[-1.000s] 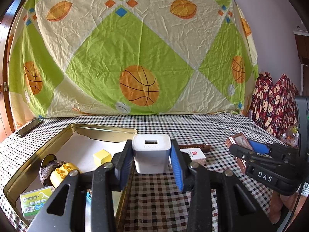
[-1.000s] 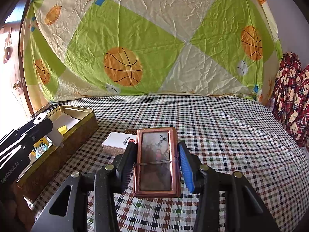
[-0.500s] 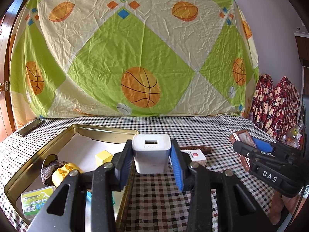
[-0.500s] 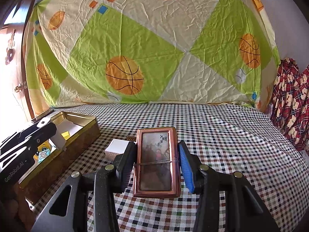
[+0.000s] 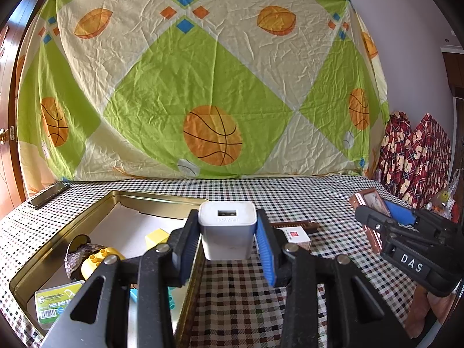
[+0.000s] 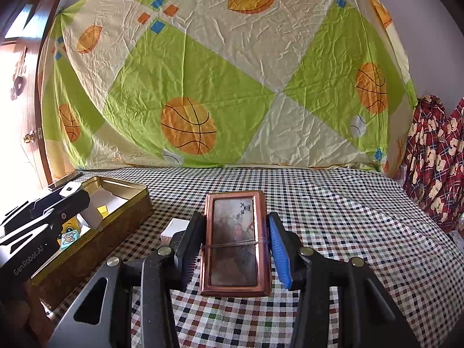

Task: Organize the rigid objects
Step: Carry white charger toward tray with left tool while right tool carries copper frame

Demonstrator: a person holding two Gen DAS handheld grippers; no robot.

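Checked tablecloth (image 5: 261, 295): left gripper (image 5: 227, 237) jaws clamp charger (image 5: 227, 229); right gripper (image 6: 235, 240) jaws clamp copper box (image 6: 235, 237).

A: How does the left gripper (image 5: 227, 240) stand?
B: Tilted slightly downward, its pads pressed on both sides of a white plastic charger block (image 5: 227, 230).
A: And the right gripper (image 6: 235, 249)?
B: Likewise tilted, clamping a copper-framed rectangular box (image 6: 235, 239).

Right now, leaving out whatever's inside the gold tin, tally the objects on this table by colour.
White: 2 (charger, small box)
Copper: 1 (case)
Brown: 1 (bar)
Black: 1 (flat device)
Total: 5
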